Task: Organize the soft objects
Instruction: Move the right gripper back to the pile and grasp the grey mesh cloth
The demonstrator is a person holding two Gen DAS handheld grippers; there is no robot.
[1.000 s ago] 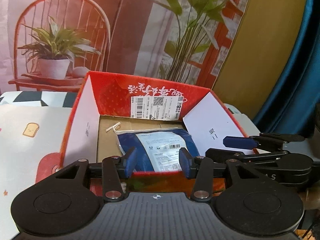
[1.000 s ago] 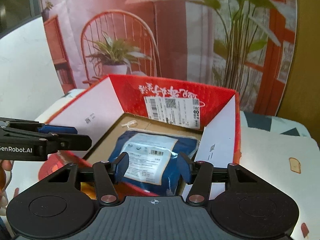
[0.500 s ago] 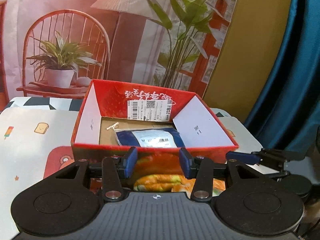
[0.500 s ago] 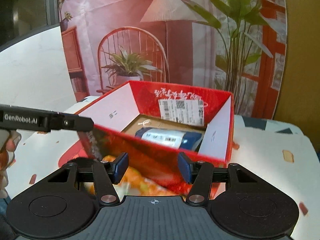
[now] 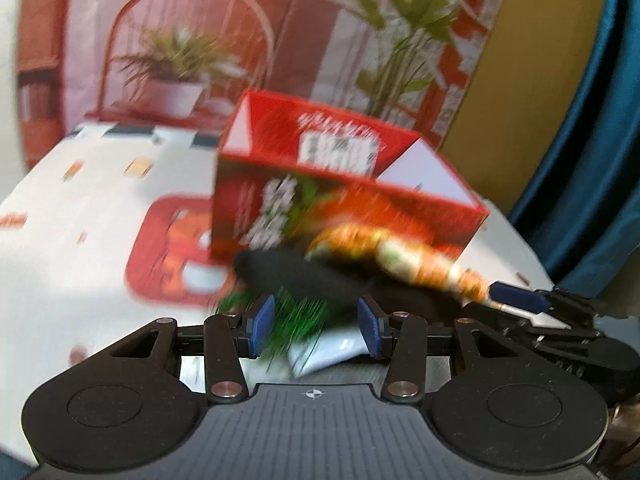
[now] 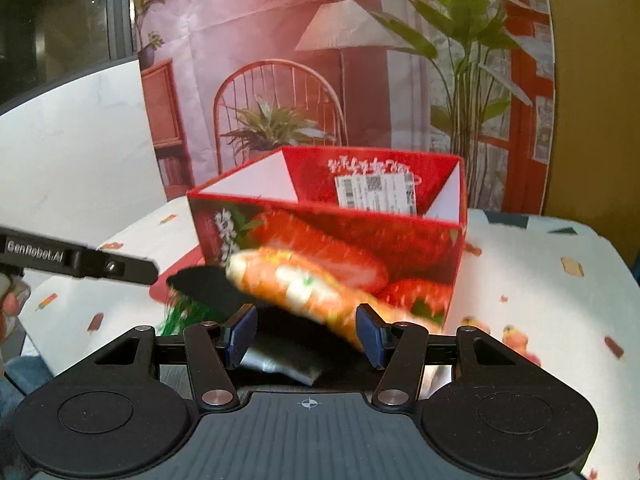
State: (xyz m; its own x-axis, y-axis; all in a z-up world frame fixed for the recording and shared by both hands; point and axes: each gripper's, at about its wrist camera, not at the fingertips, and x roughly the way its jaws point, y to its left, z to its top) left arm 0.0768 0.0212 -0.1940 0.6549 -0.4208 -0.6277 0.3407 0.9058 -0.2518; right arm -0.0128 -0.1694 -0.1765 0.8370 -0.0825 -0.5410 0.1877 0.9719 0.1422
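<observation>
Right wrist view: both grippers, left and right, gape empty; orange pouch and black cloth lie before the red box, unpacked.

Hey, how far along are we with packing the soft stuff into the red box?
Done: unclear, the red box hides its inside from here. In hand: nothing; left gripper and right gripper are both open. Left: the orange packet, black item and green packet lie on the table before it.
</observation>
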